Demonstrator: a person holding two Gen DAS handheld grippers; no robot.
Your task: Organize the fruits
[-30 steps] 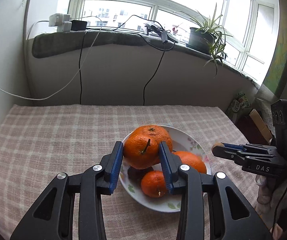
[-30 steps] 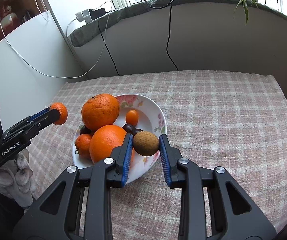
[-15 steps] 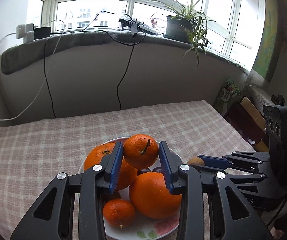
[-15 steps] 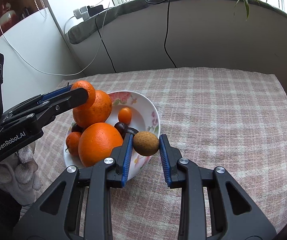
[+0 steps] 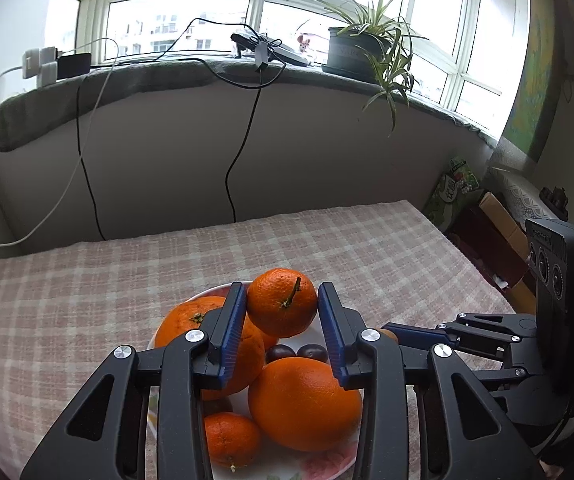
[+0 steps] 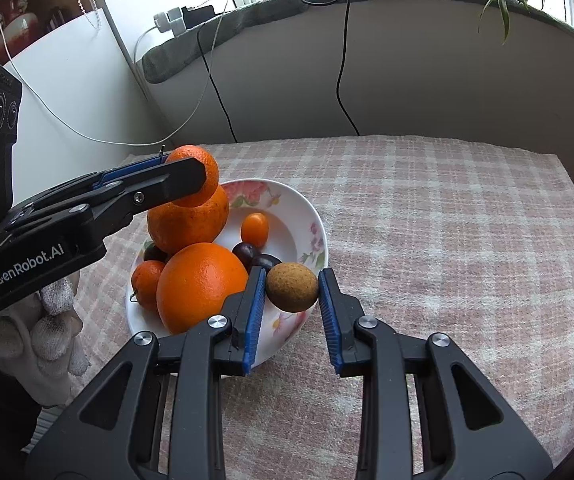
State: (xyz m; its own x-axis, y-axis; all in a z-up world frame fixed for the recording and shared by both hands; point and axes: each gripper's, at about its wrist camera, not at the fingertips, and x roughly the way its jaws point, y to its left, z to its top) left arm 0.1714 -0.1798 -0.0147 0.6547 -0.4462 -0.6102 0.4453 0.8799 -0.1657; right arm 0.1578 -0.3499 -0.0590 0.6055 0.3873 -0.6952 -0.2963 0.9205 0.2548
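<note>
My left gripper (image 5: 282, 308) is shut on a small mandarin (image 5: 282, 303) with a stem, held over the white floral bowl (image 6: 307, 216); it also shows in the right wrist view (image 6: 191, 176). My right gripper (image 6: 291, 292) is shut on a brown kiwi (image 6: 291, 287) at the bowl's near right rim. The bowl holds two large oranges (image 6: 201, 284) (image 6: 187, 222), a small mandarin (image 6: 146, 283), a kumquat (image 6: 254, 229) and dark plums (image 6: 265, 261).
The bowl stands on a pink checked tablecloth (image 6: 447, 220). A curved wall with a sill, hanging cables (image 5: 239, 152) and a potted plant (image 5: 367, 56) lies behind. Boxes (image 5: 499, 216) sit off the table's right edge.
My left gripper has carried the mandarin in over the bowl, above the large oranges. My right gripper with the kiwi has stayed almost in place at the bowl's rim.
</note>
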